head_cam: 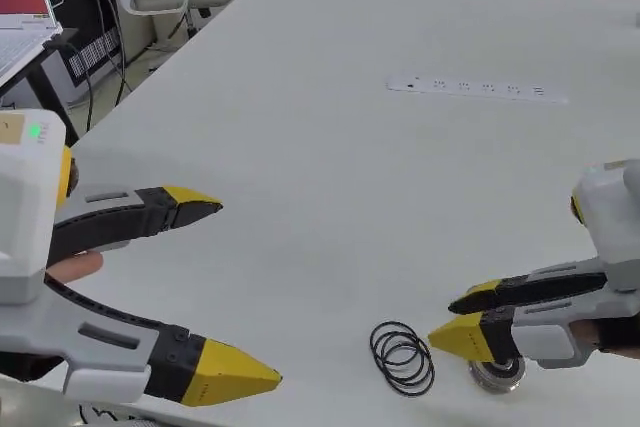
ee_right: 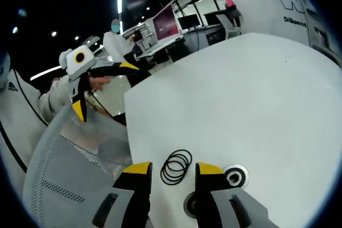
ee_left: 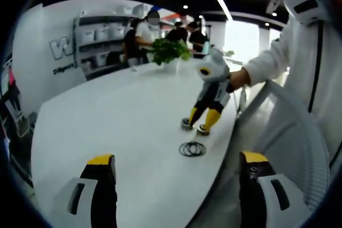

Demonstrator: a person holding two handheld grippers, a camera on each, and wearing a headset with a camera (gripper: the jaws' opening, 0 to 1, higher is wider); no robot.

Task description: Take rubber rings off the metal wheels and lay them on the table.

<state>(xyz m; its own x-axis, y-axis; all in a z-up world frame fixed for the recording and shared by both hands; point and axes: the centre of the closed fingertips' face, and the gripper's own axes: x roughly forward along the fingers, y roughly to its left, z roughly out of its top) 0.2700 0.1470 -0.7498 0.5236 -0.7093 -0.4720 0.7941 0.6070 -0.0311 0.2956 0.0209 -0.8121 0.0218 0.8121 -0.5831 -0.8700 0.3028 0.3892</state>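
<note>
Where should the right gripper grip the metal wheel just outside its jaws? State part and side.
Likely the outer rim, jaws straddling it from above: the metal wheel lies flat on the table, hole up, leaving only its edge to pinch.

The tabletop (head_cam: 330,177) is smooth, matt white. Near its front edge the rubber rings (head_cam: 403,358) look thin, black and dull. The metal wheel (head_cam: 497,373) shines silver, perhaps polished steel. The left gripper (head_cam: 250,293) and right gripper (head_cam: 440,319) have white plastic shells with matt yellow tips.
</note>
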